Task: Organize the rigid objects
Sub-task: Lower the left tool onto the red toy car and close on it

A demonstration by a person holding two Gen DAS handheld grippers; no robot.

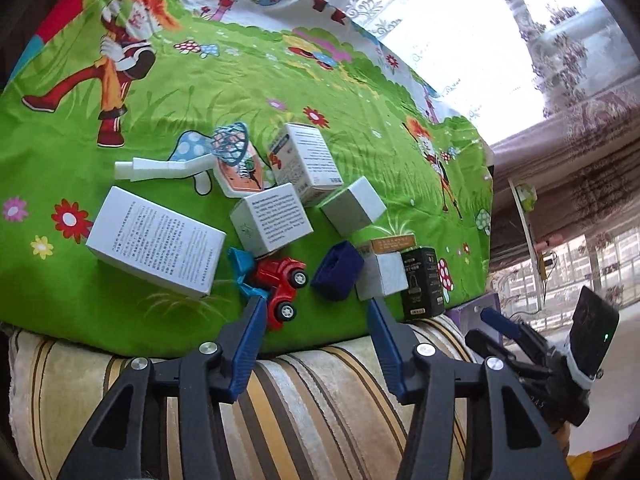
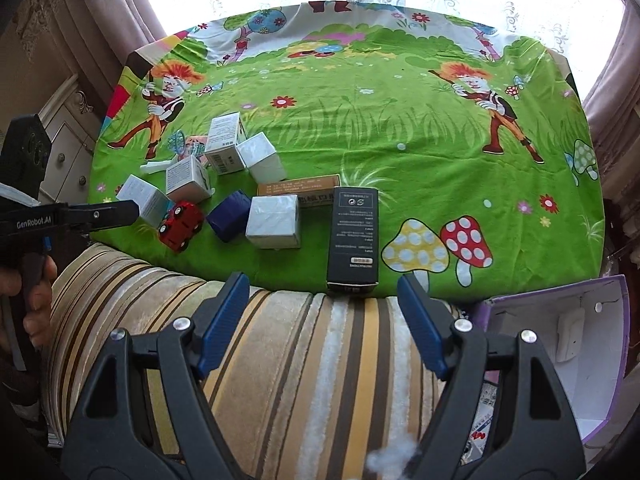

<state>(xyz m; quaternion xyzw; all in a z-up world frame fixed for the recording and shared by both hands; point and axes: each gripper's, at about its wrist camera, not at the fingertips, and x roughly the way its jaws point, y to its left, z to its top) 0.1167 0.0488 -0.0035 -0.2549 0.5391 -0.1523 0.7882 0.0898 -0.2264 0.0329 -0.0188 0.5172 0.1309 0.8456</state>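
While both claws hang over the near edge of the table, neither has hold of anything. The left claw (image 1: 316, 304) stands partly open, its blue-padded fingers empty, with the small red toy car (image 1: 280, 286) just beyond its left fingertip and a dark blue soft-looking block (image 1: 338, 276) between the tips further out. The right claw (image 2: 324, 280) is spread wider, also empty, pointing at the tall black printed carton (image 2: 354, 236) that lies flat at the table's near edge.

Outward from there, the green cartoon-printed cloth (image 2: 400, 140) covering the table carries a loose scatter: a plain white cube-shaped box (image 2: 274, 220) beside the black carton, a flat tan carton (image 2: 298, 188) behind it, another white cube box (image 2: 262, 158), a white box with black lettering (image 2: 186, 178), an upright white printed box (image 2: 226, 142), a large white box with dense text (image 1: 158, 244), a white foam strip (image 1: 152, 169) and a small orange-and-white pack (image 1: 240, 174) with a blue net-patterned ring (image 1: 230, 142) on it. They lie at mixed angles, some touching, none lined up or stacked.

To the right, below the table edge, an open purple-edged cardboard box (image 2: 560, 340) sits with only a small white piece visible inside; it may be the place for sorted things, though I cannot be sure.

By my reading the organizing has hardly begun: every object is left to handle, and the car or black carton seem likeliest first picks.
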